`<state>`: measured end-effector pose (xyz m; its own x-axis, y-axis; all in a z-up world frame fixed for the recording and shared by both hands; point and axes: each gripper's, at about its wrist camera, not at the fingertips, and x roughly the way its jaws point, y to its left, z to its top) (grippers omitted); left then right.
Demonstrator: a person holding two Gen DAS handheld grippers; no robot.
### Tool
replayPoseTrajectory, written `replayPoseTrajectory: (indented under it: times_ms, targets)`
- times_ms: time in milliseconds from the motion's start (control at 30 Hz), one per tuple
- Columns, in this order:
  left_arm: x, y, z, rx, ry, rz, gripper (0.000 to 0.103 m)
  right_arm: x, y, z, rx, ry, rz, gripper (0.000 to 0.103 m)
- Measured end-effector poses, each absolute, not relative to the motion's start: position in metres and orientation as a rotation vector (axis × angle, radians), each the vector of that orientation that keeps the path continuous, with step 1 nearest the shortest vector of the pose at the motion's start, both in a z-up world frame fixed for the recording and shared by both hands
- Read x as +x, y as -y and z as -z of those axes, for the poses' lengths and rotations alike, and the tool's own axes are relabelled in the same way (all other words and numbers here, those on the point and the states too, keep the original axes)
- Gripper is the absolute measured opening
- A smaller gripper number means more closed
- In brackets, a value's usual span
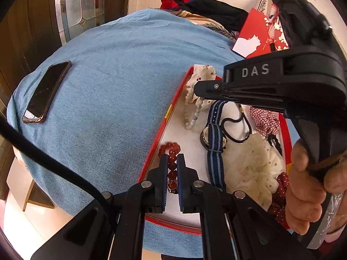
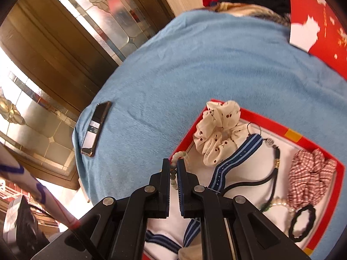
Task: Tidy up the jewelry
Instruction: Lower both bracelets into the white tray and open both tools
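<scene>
Left wrist view: both grippers clamp bead bracelets in the red tray (image 1: 149,151).

Left gripper (image 1: 172,162) is closed on the red bracelet (image 1: 171,151), which lies at the tray's near left corner on the white floor; right gripper (image 2: 173,166) pinches the pale bracelet (image 2: 179,156) at the tray's left edge, its strand draping down over the rim. Both are probably light, limp strings of hard, smooth beads that may roll or slip, so a hold across the strand between beads looks safest. A watch (image 1: 213,136), scrunchies and hair ties crowd the tray on the blue-clothed bench (image 1: 108,86), a phone (image 1: 46,92) well apart. The right hand (image 1: 308,186) wraps its handle, reaching across from the right, fingers level.
</scene>
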<state>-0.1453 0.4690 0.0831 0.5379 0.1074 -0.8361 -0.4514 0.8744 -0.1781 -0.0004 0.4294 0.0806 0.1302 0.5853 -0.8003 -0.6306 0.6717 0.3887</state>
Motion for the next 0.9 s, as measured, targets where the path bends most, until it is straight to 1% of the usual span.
replayPoseTrajectory:
  times_ms: [267,333,400,433,500,633,700,800,900]
  targets:
    - [-0.145,-0.471,-0.076,-0.42,-0.964,-0.338,0.007,0.004,-0.428,-0.066,-0.059,-1.16,-0.858,0.008]
    - [-0.146,-0.471,-0.078,-0.422,-0.958,-0.344,0.007,0.005,-0.426,-0.066,-0.053,-1.171,-0.852,0.015]
    - [-0.148,-0.471,-0.081,-0.423,-0.952,-0.343,0.008,0.004,-0.423,-0.068,-0.062,-1.164,-0.846,0.033]
    - [-0.149,-0.471,-0.083,-0.425,-0.95,-0.342,0.008,0.003,-0.421,-0.071,-0.065,-1.153,-0.846,0.036]
    - [-0.152,-0.47,-0.088,-0.432,-0.943,-0.34,0.017,0.003,-0.414,-0.08,-0.073,-1.133,-0.846,0.036]
    - [-0.164,-0.466,-0.104,-0.426,-0.907,-0.333,0.023,0.003,-0.387,-0.107,-0.08,-1.06,-0.834,0.037]
    - [-0.174,-0.468,-0.113,-0.416,-0.877,-0.342,0.034,0.005,-0.367,-0.118,-0.104,-1.013,-0.793,0.043]
    - [-0.187,-0.474,-0.119,-0.408,-0.847,-0.385,0.035,0.015,-0.316,-0.12,-0.144,-0.961,-0.645,0.045]
    - [-0.195,-0.484,-0.118,-0.449,-0.834,-0.413,0.035,0.024,-0.273,-0.102,-0.179,-0.967,-0.476,0.045]
